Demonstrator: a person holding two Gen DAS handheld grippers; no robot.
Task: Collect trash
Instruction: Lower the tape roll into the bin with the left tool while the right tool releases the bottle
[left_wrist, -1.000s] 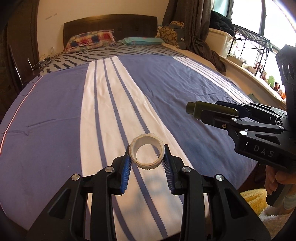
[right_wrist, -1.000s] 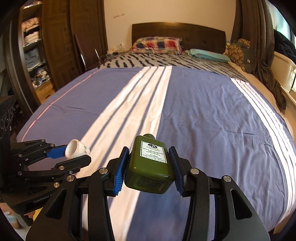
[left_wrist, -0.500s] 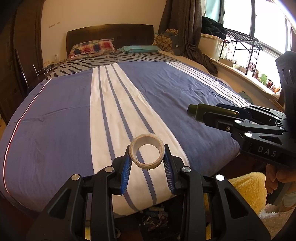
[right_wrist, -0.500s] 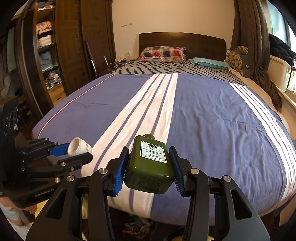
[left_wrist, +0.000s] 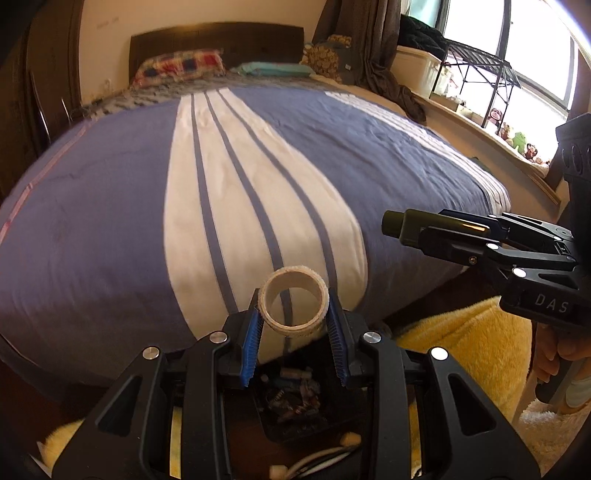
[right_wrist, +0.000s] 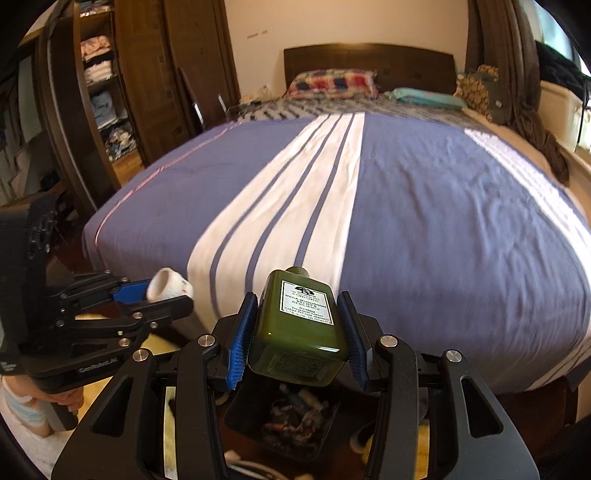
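Observation:
My left gripper (left_wrist: 293, 317) is shut on a beige tape roll (left_wrist: 293, 304), its hole facing me, held past the foot of the bed above a dark trash bin (left_wrist: 291, 402) on the floor. The right gripper (right_wrist: 297, 325) is shut on a dark green bottle (right_wrist: 301, 325) with a white label, neck pointing away, also over the trash bin (right_wrist: 284, 417), which holds mixed scraps. Each view shows the other tool: the tape roll (right_wrist: 169, 288) at the left, the green bottle (left_wrist: 424, 225) at the right.
A bed with a blue and white striped cover (left_wrist: 240, 192) fills the space ahead. A yellow fluffy rug (left_wrist: 465, 354) lies on the floor by the bin. A wardrobe (right_wrist: 110, 92) stands to the left, a window ledge with a rack (left_wrist: 476, 74) to the right.
Both grippers have drawn back from over the bed and sunk a little, still holding the tape roll and the bottle. The bed's foot edge and the trash bin below have come into view.

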